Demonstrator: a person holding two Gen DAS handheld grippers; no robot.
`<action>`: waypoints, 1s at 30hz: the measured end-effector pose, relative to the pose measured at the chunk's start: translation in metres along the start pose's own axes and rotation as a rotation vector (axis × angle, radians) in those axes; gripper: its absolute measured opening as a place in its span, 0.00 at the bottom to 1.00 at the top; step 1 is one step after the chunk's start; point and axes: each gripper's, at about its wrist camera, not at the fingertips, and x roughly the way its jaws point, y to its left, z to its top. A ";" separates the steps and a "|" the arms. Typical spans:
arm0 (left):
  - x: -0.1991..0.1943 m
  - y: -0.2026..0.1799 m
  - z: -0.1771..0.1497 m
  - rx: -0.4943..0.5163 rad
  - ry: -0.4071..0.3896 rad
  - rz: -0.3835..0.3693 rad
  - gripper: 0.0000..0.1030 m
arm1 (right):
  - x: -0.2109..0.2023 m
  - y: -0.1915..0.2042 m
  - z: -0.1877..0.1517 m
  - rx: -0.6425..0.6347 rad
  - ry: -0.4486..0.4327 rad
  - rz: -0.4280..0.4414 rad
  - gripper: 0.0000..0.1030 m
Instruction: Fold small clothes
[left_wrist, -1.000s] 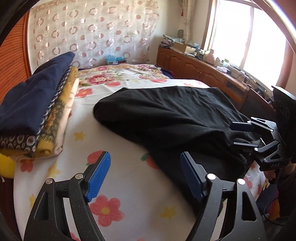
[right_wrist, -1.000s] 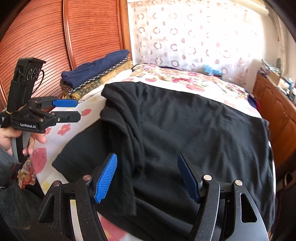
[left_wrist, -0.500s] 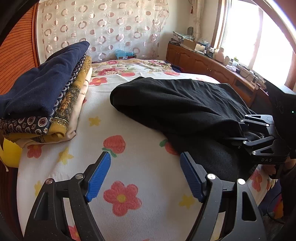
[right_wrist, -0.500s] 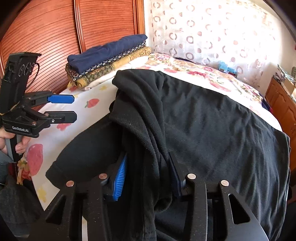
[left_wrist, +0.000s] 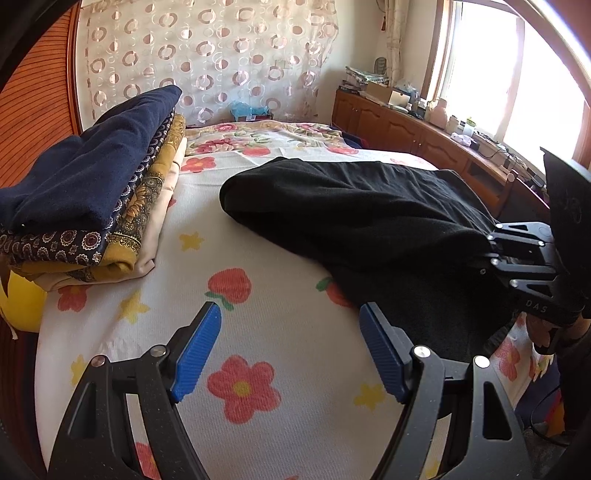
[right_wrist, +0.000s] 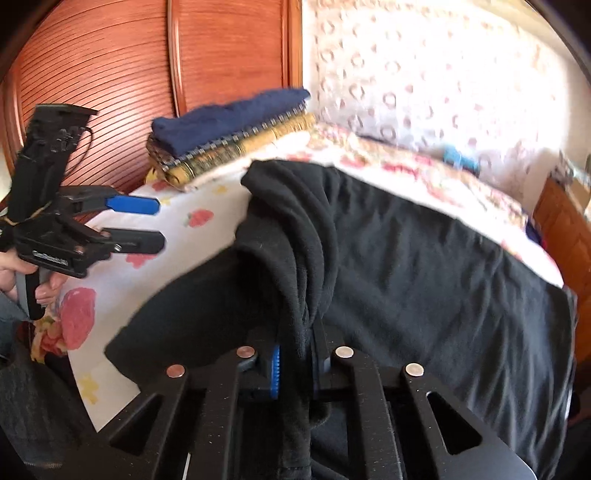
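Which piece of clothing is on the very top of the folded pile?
The plain navy blue one tops the folded pile. Under it lie a dark patterned piece, a mustard one and a cream one.

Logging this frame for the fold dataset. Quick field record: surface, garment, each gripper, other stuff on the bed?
surface: bed with floral sheet
garment: black garment, partly spread out, a bunched ridge near its left edge
right gripper: jaws closing, pads pinching the bunched ridge
left gripper: open, over bare sheet, nothing between its jaws
other: folded clothes stack by the headboard
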 end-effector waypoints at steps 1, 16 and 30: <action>0.001 0.001 0.000 -0.001 0.000 -0.002 0.76 | -0.002 0.001 0.001 -0.001 -0.007 -0.006 0.10; -0.007 -0.009 0.007 -0.005 -0.050 -0.010 0.76 | -0.059 -0.008 0.002 0.018 -0.123 -0.082 0.09; -0.008 -0.030 0.024 0.014 -0.091 -0.048 0.76 | -0.141 -0.043 -0.038 0.086 -0.171 -0.238 0.09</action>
